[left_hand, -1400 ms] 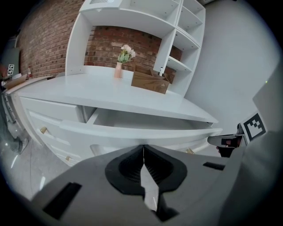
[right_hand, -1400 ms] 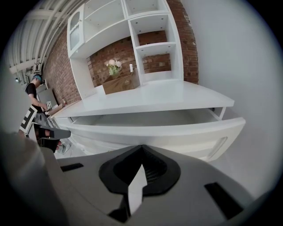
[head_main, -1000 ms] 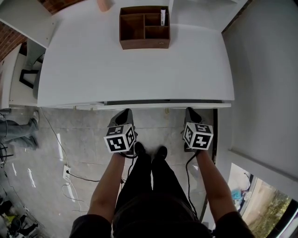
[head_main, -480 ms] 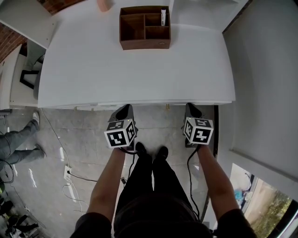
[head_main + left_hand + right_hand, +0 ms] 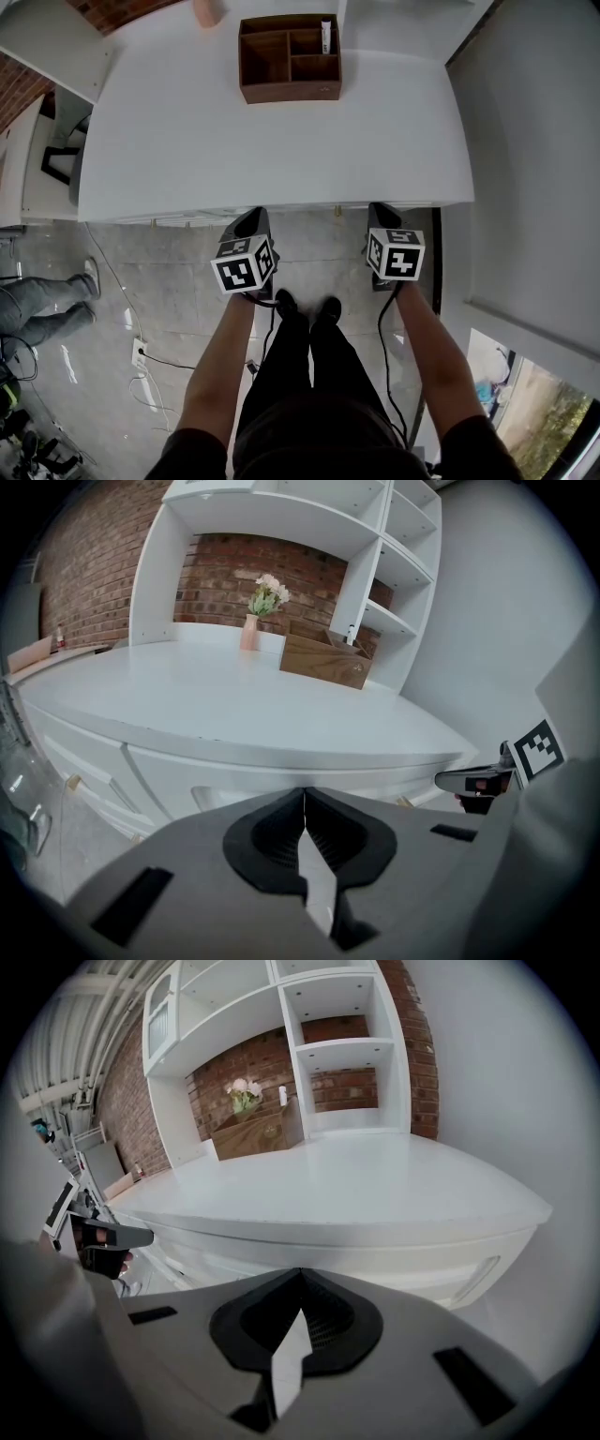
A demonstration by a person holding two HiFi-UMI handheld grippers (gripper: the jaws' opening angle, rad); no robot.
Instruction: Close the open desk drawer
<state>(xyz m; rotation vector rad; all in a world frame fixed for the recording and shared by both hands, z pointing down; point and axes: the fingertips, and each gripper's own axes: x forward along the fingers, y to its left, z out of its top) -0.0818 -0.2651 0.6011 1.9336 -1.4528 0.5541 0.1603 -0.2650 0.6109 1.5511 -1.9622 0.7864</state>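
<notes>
Brick wall (image 5: 94, 574), white shelving (image 5: 347, 1049), grey marbled floor (image 5: 169, 272)

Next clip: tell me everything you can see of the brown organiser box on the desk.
The organiser box is open-topped and brown, wood by its look. Thin dividers make one long compartment on the left and three smaller ones on the right. It stands upright on the white desktop near the back edge, close beside a white shelf upright. A small white item stands in the back right compartment; the others look empty. A pink vase stands apart to its left.
</notes>
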